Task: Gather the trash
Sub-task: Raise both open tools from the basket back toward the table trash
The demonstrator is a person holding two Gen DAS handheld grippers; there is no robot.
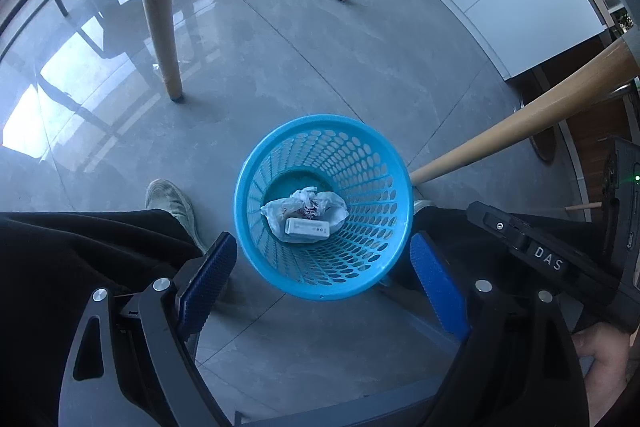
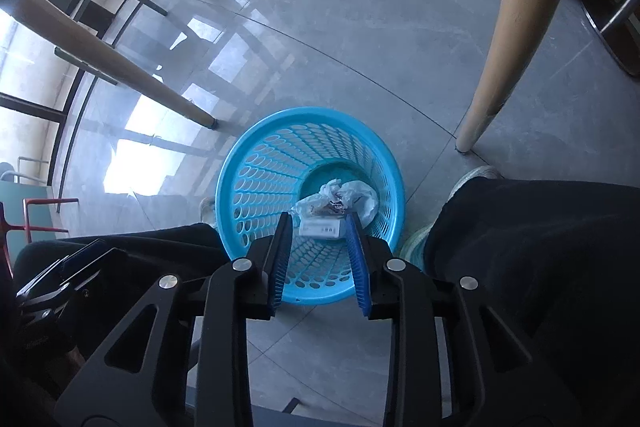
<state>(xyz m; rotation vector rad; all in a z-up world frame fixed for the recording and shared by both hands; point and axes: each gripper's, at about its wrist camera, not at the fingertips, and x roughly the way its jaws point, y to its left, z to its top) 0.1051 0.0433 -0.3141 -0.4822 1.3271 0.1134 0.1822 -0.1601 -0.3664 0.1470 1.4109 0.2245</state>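
Round blue perforated plastic wastebasket (image 1: 322,207): upright on the grey tiled floor (image 1: 280,39), between the person's black-trousered legs (image 1: 80,259). At its bottom: crumpled white plastic bag (image 1: 308,205); small white rectangular box (image 1: 307,228) on the bag's near side. Left gripper (image 1: 322,259): jaws spread wide, nothing between. Right gripper (image 2: 318,227): jaws partly apart, empty, above the basket's near rim. Tan wooden table legs (image 1: 156,3) beyond.

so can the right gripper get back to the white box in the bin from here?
Probably yes. The right gripper is open and empty above the bin, the white box lies uncovered on the crumpled bag, and nothing blocks the mouth.
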